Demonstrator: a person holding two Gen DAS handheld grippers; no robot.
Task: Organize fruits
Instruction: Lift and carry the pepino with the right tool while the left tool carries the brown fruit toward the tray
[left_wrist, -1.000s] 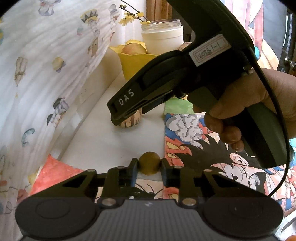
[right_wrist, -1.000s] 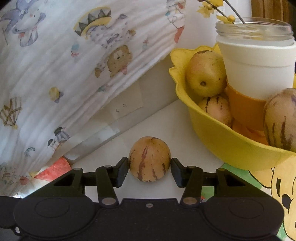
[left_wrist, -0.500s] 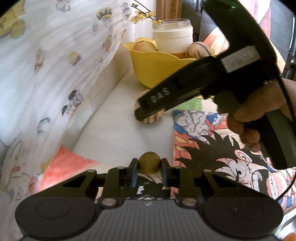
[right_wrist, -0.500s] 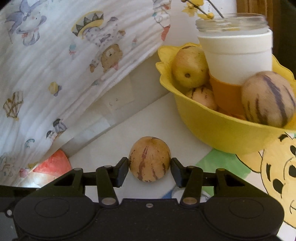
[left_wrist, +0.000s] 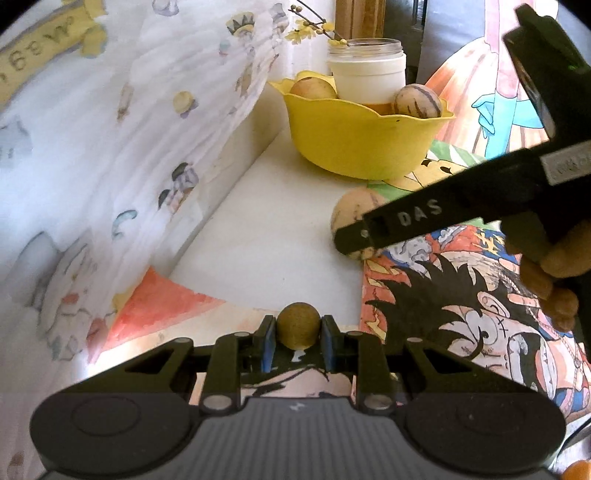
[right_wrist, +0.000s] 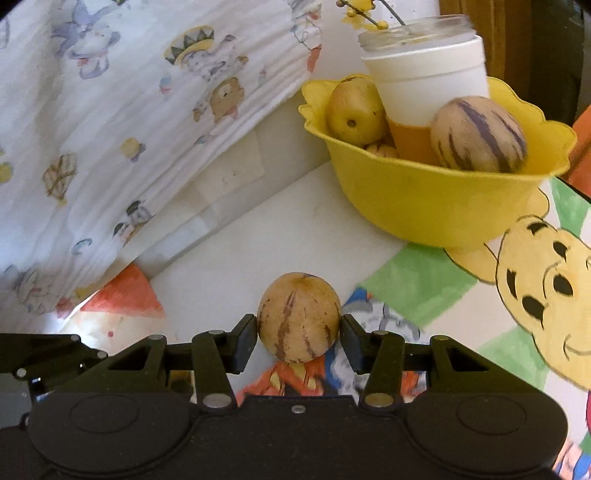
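Gripping a small, round, matte olive-brown fruit with a finely rough skin between the blue-lined pads of the left gripper, jaws nearly closed on it, low over the white tabletop. Pinching a larger egg-shaped fruit, tan and smooth with dark brown-purple streaks, in the right gripper, jaws partly apart and pressing both flanks; long axis standing roughly upright in the wrist view, stem dimple pointing up and away from the camera. Showing, from the left wrist, this same striped fruit half hidden behind the black plastic finger marked "DAS", near the glossy yellow scalloped bowl. Counting three fruits inside the bowl: one plain yellowish one, one big striped one, and one small striped one mostly buried between them; also one white cup topped by a clear jar holding a yellow-flowered twig. Lying over part of the table, one cartoon-painted cloth; hanging at the left, one crinkled white fabric printed with small animals.
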